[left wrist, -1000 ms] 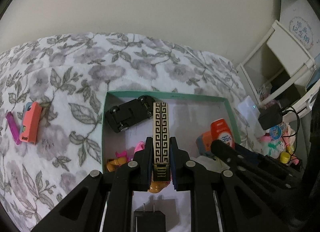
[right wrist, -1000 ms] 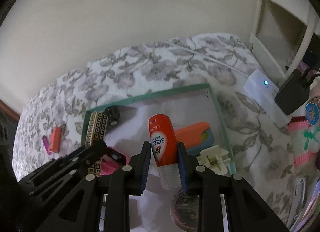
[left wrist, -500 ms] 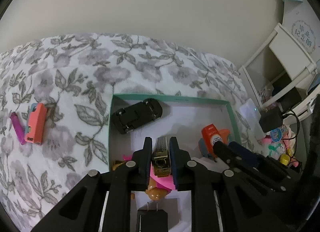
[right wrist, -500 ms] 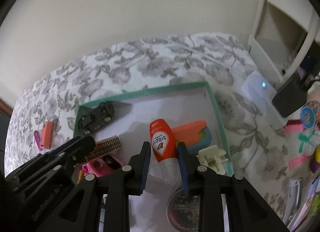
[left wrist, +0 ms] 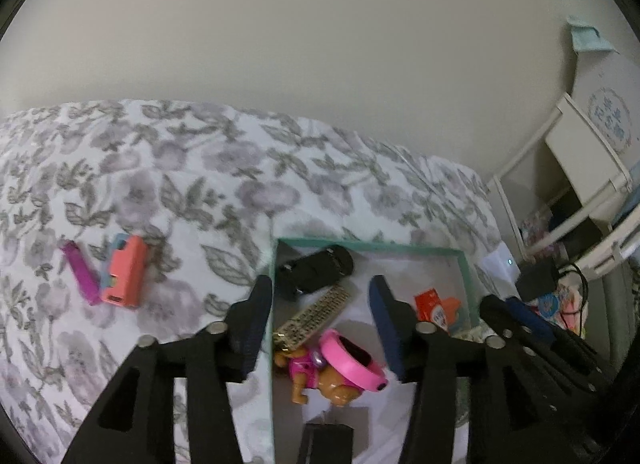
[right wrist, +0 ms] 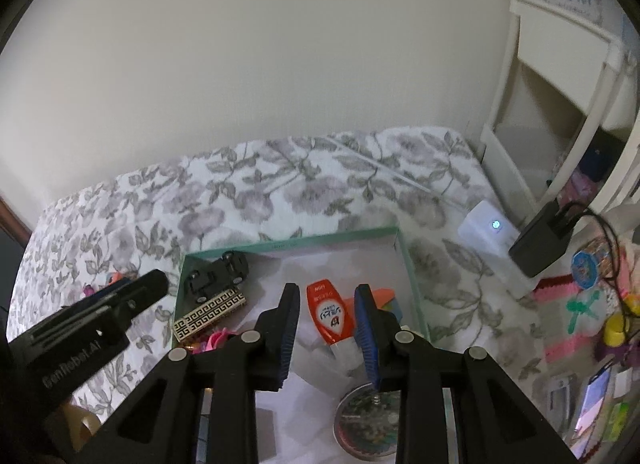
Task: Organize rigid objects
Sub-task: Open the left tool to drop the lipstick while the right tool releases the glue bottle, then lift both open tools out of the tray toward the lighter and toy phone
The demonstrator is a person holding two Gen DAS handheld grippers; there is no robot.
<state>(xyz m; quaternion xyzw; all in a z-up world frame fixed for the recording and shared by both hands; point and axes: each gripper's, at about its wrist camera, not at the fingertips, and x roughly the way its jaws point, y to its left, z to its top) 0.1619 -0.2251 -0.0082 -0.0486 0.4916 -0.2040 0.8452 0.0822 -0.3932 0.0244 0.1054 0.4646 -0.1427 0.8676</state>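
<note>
Two black two-finger grippers are in view. The left gripper (left wrist: 320, 296) has its jaws spread wide and holds nothing. The right gripper (right wrist: 327, 316) also has its jaws spread; the red-capped white tube (right wrist: 330, 314) lies between the fingers, and contact cannot be confirmed.

One shallow teal-rimmed cardboard box (right wrist: 288, 243) rests on the grey floral bedspread (left wrist: 192, 183). Counted contents:
- one black toy car (left wrist: 316, 270) at the 11 o'clock corner
- one flat black-and-gold key-pattern case (left wrist: 314, 316) just beside the car
- one pink ring-shaped toy (left wrist: 352, 360)
- one brown toy dog in pink (left wrist: 320, 374), touching the ring
- one tube, as above
- one orange block (right wrist: 382, 296) beside the tube

The case lies flat, its long axis running from 8 o'clock to 2 o'clock in the right wrist view. The tube lies with its red cap toward 12 o'clock.

Outside the box, at 9 o'clock in the left wrist view, lie one coral rectangular block (left wrist: 125, 278) and one purple lighter-shaped stick (left wrist: 80, 274), just beside each other
</note>
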